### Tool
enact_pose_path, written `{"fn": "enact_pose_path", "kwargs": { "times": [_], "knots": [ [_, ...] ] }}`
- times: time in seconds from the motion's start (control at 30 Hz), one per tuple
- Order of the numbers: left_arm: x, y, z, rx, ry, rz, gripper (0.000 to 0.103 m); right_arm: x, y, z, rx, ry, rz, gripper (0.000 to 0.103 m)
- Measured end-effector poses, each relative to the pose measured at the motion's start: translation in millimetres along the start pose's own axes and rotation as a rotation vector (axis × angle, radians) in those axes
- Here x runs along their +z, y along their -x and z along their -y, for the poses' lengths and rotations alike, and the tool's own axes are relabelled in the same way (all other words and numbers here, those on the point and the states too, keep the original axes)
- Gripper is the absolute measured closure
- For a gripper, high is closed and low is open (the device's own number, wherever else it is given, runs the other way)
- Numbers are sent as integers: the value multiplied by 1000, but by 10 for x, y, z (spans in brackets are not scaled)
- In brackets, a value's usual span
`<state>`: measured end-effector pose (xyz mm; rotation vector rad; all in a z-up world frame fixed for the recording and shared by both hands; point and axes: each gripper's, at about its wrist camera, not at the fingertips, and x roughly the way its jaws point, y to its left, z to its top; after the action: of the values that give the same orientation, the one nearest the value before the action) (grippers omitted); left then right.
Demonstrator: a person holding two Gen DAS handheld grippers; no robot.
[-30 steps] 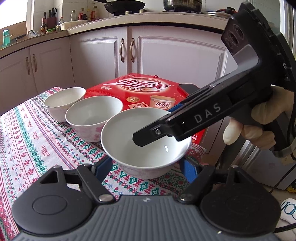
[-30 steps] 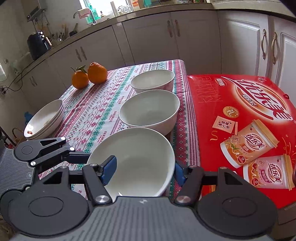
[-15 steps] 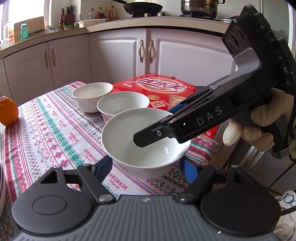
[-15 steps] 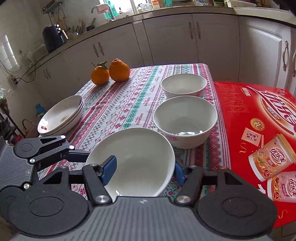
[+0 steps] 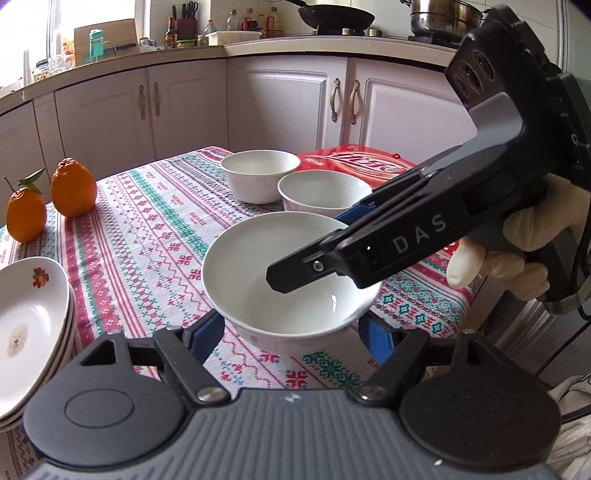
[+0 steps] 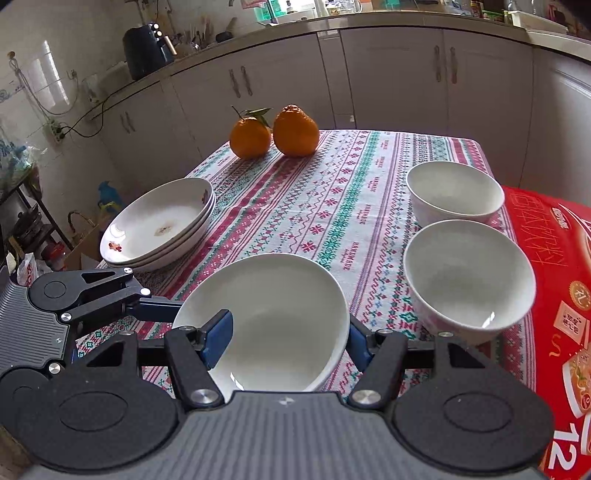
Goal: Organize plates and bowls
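Both grips on one bowl

My left gripper (image 5: 291,332) and right gripper (image 6: 290,341) clamp the bowl (image 5: 291,269) at its sides near the stacked plates (image 6: 159,225); glazed, slippery, breakable.

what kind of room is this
Most likely a home kitchen: white cabinets under a counter holding a wok and pot, plus a cloth-covered table set with bowls and plates.

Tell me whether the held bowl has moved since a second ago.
Yes. In the right wrist view the held bowl has moved away from the red box, across the tablecloth toward the stacked plates, leaving the two other bowls behind.
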<state>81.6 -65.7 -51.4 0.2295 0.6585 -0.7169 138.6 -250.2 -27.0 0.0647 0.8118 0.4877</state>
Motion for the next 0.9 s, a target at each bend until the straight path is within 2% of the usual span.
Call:
{"fn": "enact_pose_path", "kwargs": {
  "times": [0.4, 0.9],
  "knots": [
    [-41, -27, -307, 52, 34, -16, 24, 195, -360, -161, 38, 27, -24, 33],
    [-57, -97, -398, 49, 54, -26, 24, 236, -471, -170, 28, 31, -38, 33]
  ]
}}
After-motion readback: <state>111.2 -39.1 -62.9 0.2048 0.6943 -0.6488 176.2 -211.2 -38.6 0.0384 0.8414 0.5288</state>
